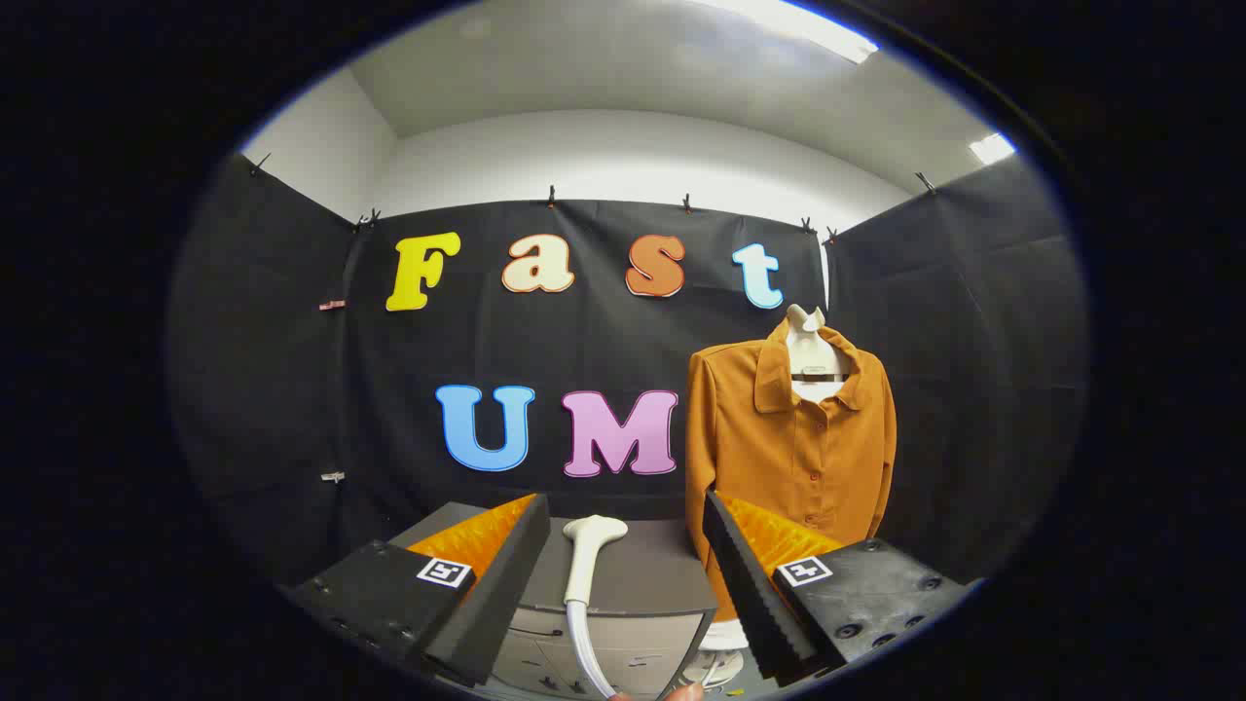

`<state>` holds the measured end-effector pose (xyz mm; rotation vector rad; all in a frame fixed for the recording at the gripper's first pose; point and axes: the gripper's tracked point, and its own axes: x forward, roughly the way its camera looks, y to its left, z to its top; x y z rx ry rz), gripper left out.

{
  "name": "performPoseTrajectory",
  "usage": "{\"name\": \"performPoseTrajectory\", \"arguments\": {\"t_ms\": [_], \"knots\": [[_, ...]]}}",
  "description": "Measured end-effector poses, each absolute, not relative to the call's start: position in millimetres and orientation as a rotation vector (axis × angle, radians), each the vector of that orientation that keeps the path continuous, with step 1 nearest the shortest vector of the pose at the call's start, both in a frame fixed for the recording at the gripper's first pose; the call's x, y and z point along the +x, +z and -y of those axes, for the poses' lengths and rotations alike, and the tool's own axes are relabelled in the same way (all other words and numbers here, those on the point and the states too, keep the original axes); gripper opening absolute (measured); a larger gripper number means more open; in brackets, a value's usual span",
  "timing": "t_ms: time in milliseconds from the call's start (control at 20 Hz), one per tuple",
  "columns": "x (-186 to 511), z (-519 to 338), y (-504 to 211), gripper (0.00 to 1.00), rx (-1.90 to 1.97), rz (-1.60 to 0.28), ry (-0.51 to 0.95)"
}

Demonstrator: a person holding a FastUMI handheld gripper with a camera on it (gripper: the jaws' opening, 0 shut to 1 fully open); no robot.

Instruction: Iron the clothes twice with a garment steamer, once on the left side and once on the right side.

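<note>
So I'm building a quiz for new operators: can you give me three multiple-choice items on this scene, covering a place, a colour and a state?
1. Where does the white steamer head lie?
A. on the grey cabinet top, between the tongs' fingers
B. on the floor
C. hooked on the shirt

2. What colour is the buttoned, collared shirt on the hanger?
A. blue
B. orange-brown
C. white

3. How are the tongs?
A. shut on the steamer
B. shut on the shirt
C. open, touching nothing

A: it rests on the cabinet. B: the cloth is orange-brown. C: the fingers stand wide apart.
</note>
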<state>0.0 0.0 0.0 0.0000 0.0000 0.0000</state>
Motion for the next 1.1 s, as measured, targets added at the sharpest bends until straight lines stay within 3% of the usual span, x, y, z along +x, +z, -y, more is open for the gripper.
{"name": "performPoseTrajectory", "arguments": {"t_ms": [1100], "knots": [[-3.6,-2.4,-7.6,0.98,-0.006,-0.051,-0.011]]}}
